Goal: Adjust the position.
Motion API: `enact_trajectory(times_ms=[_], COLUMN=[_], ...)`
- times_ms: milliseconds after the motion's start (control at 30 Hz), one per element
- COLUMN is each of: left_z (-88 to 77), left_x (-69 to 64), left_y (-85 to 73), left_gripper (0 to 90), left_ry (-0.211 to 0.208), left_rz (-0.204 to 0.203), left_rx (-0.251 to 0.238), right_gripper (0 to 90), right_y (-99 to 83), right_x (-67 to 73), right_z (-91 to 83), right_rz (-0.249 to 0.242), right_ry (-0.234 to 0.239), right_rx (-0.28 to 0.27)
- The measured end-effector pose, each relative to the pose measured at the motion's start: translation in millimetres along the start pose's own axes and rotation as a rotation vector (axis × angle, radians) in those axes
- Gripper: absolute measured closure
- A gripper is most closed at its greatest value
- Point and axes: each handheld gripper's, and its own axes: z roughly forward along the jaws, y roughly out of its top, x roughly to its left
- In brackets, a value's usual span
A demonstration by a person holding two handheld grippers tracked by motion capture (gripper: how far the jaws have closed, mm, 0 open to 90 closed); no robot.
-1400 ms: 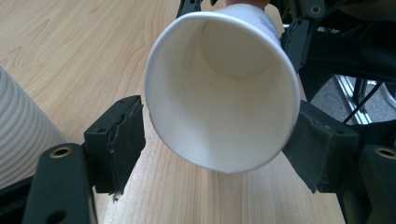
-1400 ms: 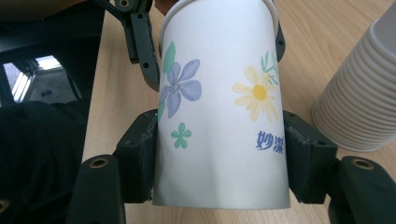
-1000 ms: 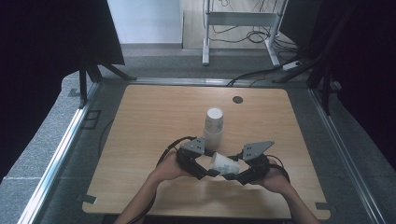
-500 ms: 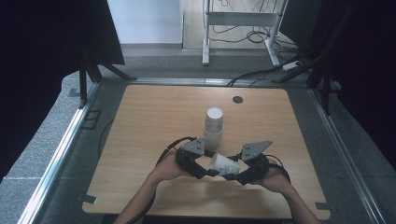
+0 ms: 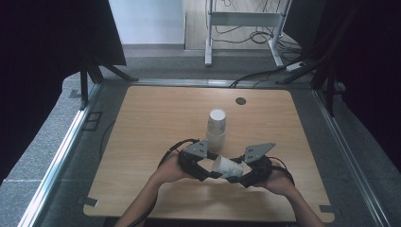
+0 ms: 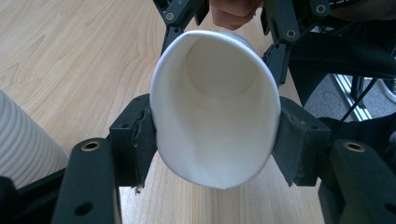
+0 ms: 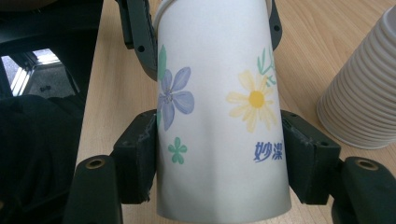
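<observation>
A white paper cup (image 5: pixel 227 166) printed with flowers lies level between my two grippers, just above the table's near edge. My left gripper (image 5: pixel 210 169) is shut on its open rim. In the left gripper view the cup's mouth (image 6: pixel 215 121) is squeezed into an oval between the pads, and those jaws have just been closing on it. My right gripper (image 5: pixel 239 176) holds the base end. In the right gripper view its pads touch both sides of the cup (image 7: pixel 219 116); these jaws have just eased open slightly, with the cup still between them.
A stack of upturned paper cups (image 5: pixel 216 128) stands on the wooden table (image 5: pixel 156 118) just beyond the grippers, also seen as ribbed cups (image 7: pixel 364 93) at the right. A dark round spot (image 5: pixel 240 100) marks the far side. A metal rail (image 5: pixel 56 161) runs along the left.
</observation>
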Motion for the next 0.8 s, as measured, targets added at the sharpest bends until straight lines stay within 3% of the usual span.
enact_trajectory(times_ms=[200, 233, 433, 567, 600, 667, 700, 800], left_z=[-1.2, -1.6, 0.1, 3.7, 5.2, 7.1, 8.2, 10.5], left_x=[-0.3, -0.2, -1.5, -2.7, -3.2, -3.9, -4.3, -4.9], left_y=[1.0, 1.2, 3.9, 7.3, 8.4, 10.2, 10.9, 12.8], left_gripper=[36.4, 36.5, 36.4, 36.4, 36.3, 36.4, 36.4, 36.4], left_ry=[0.005, 0.007, 0.012, 0.014, 0.019, 0.023, 0.023, 0.027], left_rz=[0.009, 0.011, 0.031, 0.053, 0.063, 0.075, 0.078, 0.091], left_rx=[0.013, 0.021, 0.067, 0.106, 0.121, 0.146, 0.153, 0.173], right_gripper=[30.5, 26.5, 23.8, 23.8, 23.9, 23.8, 24.3, 25.3], right_y=[-0.4, -0.6, 2.6, 9.7, 13.5, 14.9, 18.8, 22.1], right_x=[-0.3, -0.5, -0.3, -0.2, 0.3, 0.4, 1.2, 1.7], right_z=[0.1, 0.2, -1.1, -0.3, 2.1, 3.3, 7.0, 9.9], right_rz=[0.001, 0.008, 0.002, -0.006, -0.017, -0.019, -0.032, -0.036], right_ry=[0.002, 0.007, 0.007, 0.011, 0.015, 0.019, 0.025, 0.029], right_rx=[0.009, 0.018, 0.054, 0.118, 0.161, 0.18, 0.219, 0.244])
